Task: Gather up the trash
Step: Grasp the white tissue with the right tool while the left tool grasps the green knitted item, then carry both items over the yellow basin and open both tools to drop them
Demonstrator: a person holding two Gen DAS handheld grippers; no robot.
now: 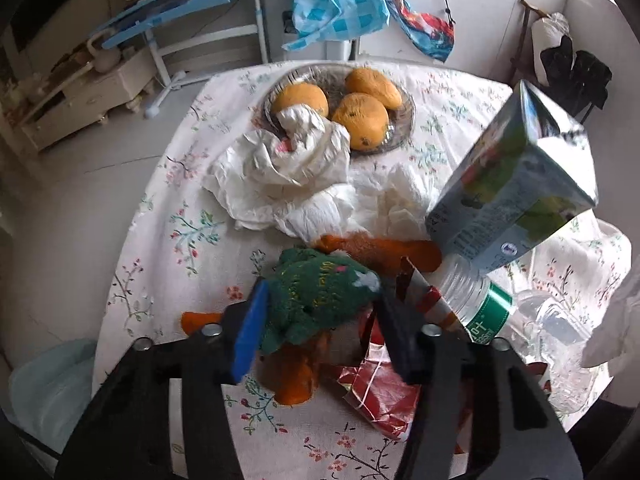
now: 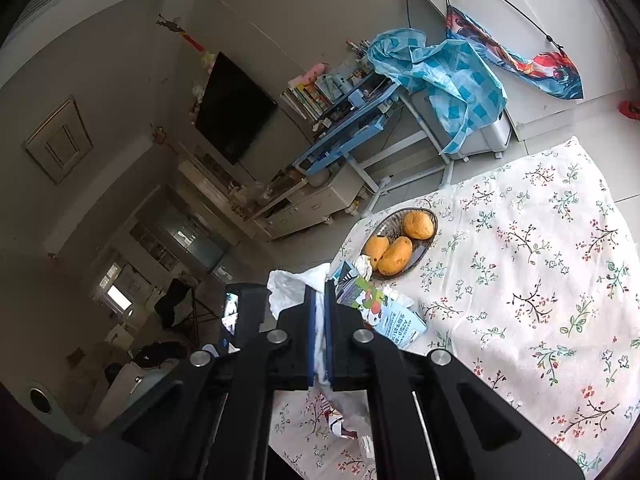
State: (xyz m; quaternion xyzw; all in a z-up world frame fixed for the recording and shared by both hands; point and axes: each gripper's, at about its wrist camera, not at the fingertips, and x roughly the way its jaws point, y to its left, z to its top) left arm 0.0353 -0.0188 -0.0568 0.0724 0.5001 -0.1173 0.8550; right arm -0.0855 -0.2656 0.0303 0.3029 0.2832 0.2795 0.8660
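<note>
Two risks. Left wrist view: the left gripper (image 1: 320, 320) fingers pinch the green plush toy (image 1: 316, 300), not the red wrapper (image 1: 376, 392) near right; it could be binned by mistake. Right wrist view: the right gripper (image 2: 319, 328) fingers clamp thin white plastic (image 2: 292, 284), which may tear beside the milk carton (image 2: 380, 308) on the desk (image 2: 520, 260).

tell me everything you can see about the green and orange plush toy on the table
The plush toy is a soft, fuzzy stuffed animal with a dark green body stitched with yellow lettering, a small pink dot, a pale patch near one end and orange limbs sticking out. It lies on the floral tablecloth, partly over a red wrapper and beside a clear plastic bottle. The left gripper has its fingers on either side of the green body, the blue pad against its fuzz.
</note>
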